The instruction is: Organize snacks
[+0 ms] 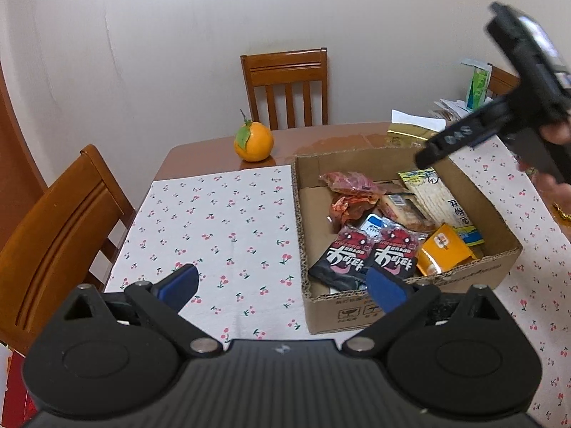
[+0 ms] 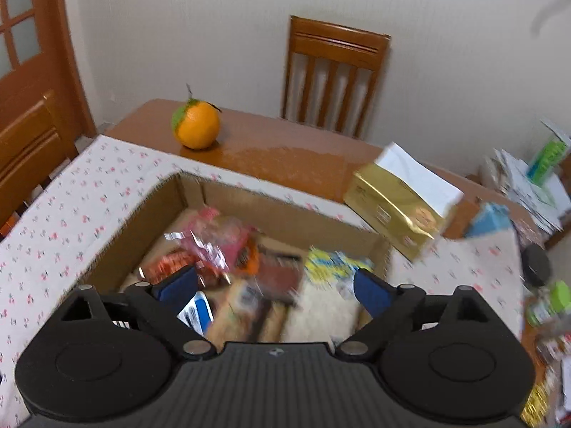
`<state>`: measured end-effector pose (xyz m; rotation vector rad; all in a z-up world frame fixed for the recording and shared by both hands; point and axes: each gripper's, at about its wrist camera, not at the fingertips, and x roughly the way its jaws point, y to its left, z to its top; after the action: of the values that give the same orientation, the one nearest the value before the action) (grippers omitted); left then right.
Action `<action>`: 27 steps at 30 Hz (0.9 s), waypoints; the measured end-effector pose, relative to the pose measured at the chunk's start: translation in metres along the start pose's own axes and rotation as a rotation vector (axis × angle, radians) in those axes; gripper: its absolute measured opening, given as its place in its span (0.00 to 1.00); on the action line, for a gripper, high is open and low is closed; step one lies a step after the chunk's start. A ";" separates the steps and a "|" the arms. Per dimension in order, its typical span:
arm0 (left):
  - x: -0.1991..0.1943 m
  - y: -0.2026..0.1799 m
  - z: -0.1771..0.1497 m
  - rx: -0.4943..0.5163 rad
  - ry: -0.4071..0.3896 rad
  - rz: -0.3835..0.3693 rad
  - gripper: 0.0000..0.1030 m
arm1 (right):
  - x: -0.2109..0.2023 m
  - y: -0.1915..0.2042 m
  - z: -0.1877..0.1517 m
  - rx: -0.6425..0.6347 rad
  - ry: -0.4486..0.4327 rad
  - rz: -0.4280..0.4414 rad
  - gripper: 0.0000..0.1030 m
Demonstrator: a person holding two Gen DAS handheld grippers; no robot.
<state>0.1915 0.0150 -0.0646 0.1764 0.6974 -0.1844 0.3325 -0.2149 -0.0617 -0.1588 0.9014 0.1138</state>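
Left gripper (image 1: pixel 282 287): jaws spread wide, nothing between them, held above the near-left corner of the cardboard box.
Right gripper (image 2: pixel 274 289): jaws spread wide and empty, hanging over the open box, pointed down into it.
Cardboard box (image 1: pixel 403 305): on the cherry-print cloth (image 1: pixel 221 221) covering the bench, ahead and right of the left jaws, directly under the right jaws.
Snacks: inside the box; two black-and-red packets (image 1: pixel 364 255) side by side nearest the left jaws, orange pouch (image 1: pixel 442 249) to their right, red wrappers (image 1: pixel 351 190) farther in, long pale packet (image 1: pixel 437 196) along the right wall.
Orange (image 1: pixel 253 141): on bare bench beyond the cloth, well ahead of both jaws.
Gold package (image 2: pixel 396 210): beyond the box, ahead-right of the right jaws.
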 end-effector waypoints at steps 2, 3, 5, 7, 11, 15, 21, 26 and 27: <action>-0.002 -0.005 0.002 0.011 -0.005 -0.003 0.97 | -0.017 0.000 -0.011 0.023 0.009 -0.023 1.00; -0.004 -0.008 0.003 0.015 -0.007 -0.005 0.97 | -0.025 0.001 -0.016 0.032 0.013 -0.035 1.00; -0.007 -0.014 0.005 0.023 -0.005 -0.007 0.97 | -0.039 0.002 -0.029 0.054 0.043 -0.060 1.00; -0.012 -0.019 0.006 0.031 -0.001 -0.007 0.97 | -0.050 0.002 -0.045 0.103 0.082 -0.085 1.00; -0.022 -0.028 0.008 0.020 0.035 -0.020 0.97 | -0.065 0.007 -0.079 0.192 0.164 -0.143 1.00; -0.031 -0.035 0.014 0.010 0.093 -0.003 0.97 | -0.082 0.019 -0.104 0.223 0.208 -0.192 1.00; -0.056 -0.041 0.029 0.003 0.097 0.029 0.97 | -0.126 0.037 -0.107 0.216 0.146 -0.193 1.00; -0.067 -0.037 0.044 -0.054 0.108 0.014 0.97 | -0.158 0.034 -0.095 0.256 0.061 -0.183 1.00; -0.069 -0.036 0.045 -0.061 0.104 0.013 0.97 | -0.161 0.033 -0.093 0.262 0.051 -0.184 1.00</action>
<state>0.1598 -0.0227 0.0107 0.1323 0.8047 -0.1422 0.1564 -0.2044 0.0050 -0.0003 0.9396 -0.1801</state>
